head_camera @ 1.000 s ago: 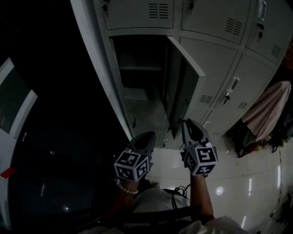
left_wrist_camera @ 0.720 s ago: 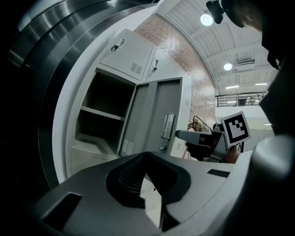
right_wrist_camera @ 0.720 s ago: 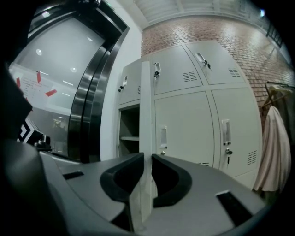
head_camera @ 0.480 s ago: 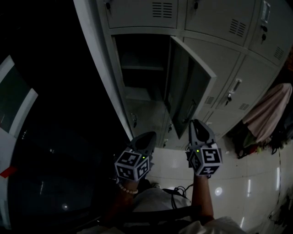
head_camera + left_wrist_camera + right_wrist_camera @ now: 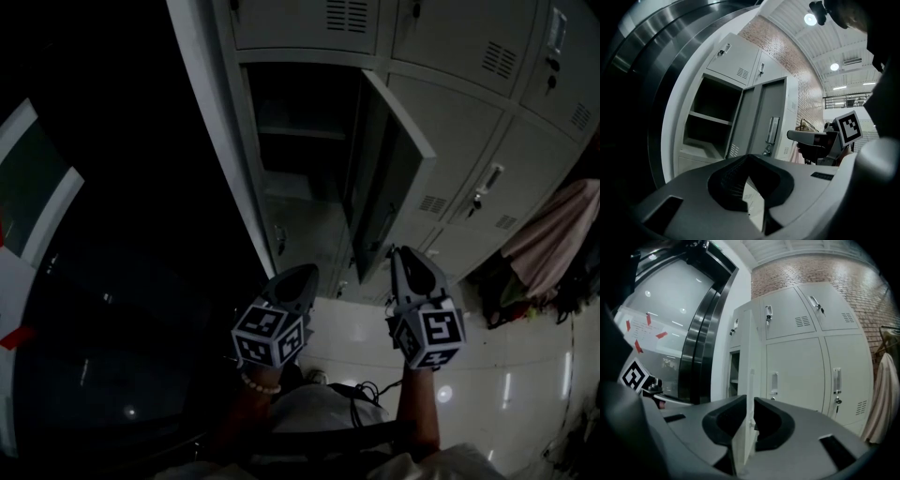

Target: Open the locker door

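Head view, locker door (image 5: 377,187): it is open and swung out from the middle row of the lockers (image 5: 459,103)
Head view, right gripper (image 5: 405,253): my right one has its tip at the low end of the door's free edge
Head view, left gripper (image 5: 302,274): my left one is down low, near the bottom left corner of the door, not touching it
Left gripper view, left gripper (image 5: 749,161): my jaws are squeezed together, tips meet, nothing is in them
Left gripper view, locker door (image 5: 761,117): it stands open in front of me, with a shelf (image 5: 710,118) in the dark box to its left
Right gripper view, right gripper (image 5: 749,401): my jaws are pinched on the thin edge of the door
Right gripper view, locker door (image 5: 746,357): I see it edge on, going straight up from between my jaws, with closed lockers (image 5: 797,366) on the right
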`<state>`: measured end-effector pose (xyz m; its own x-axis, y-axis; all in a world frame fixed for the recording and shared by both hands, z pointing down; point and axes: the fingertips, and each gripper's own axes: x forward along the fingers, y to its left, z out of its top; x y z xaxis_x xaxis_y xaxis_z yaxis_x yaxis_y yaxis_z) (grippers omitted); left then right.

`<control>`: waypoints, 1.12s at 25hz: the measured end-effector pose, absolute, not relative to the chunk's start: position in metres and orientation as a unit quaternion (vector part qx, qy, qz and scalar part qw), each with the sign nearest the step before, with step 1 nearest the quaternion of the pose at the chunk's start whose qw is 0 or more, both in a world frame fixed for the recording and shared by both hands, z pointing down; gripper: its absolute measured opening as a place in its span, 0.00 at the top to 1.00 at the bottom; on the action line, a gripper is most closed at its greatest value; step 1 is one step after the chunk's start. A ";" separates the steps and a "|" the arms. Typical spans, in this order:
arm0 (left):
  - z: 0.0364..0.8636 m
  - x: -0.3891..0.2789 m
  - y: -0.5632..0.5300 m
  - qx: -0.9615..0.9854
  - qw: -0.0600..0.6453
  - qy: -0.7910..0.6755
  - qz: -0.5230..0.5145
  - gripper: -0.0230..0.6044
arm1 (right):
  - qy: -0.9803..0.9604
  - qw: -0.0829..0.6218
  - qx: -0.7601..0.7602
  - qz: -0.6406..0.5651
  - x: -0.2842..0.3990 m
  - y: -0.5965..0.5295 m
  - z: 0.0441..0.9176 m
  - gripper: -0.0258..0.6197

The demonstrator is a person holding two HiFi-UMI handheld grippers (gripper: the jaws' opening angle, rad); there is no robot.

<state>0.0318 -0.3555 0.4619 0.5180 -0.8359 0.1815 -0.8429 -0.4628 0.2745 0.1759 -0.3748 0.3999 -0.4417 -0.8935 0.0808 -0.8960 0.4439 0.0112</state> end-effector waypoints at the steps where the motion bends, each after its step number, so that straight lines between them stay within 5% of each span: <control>1: 0.462 0.029 -0.354 0.854 0.167 -0.493 0.008 0.97 | -0.850 0.034 0.525 0.014 0.175 -0.372 0.397 0.89; 3: 0.464 0.025 -0.351 0.851 0.173 -0.495 0.003 0.97 | -0.854 0.026 0.519 0.012 0.172 -0.366 0.394 0.96; 28: 0.443 -0.083 -0.164 0.867 0.181 -0.463 -0.034 0.97 | -0.870 0.031 0.485 0.077 0.031 -0.175 0.407 0.96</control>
<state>-0.0833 -0.1643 0.4431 0.5689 -0.8152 0.1087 -0.7907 -0.5058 0.3450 0.0310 -0.1753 0.4073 -0.5273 -0.8399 0.1287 -0.8494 0.5173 -0.1046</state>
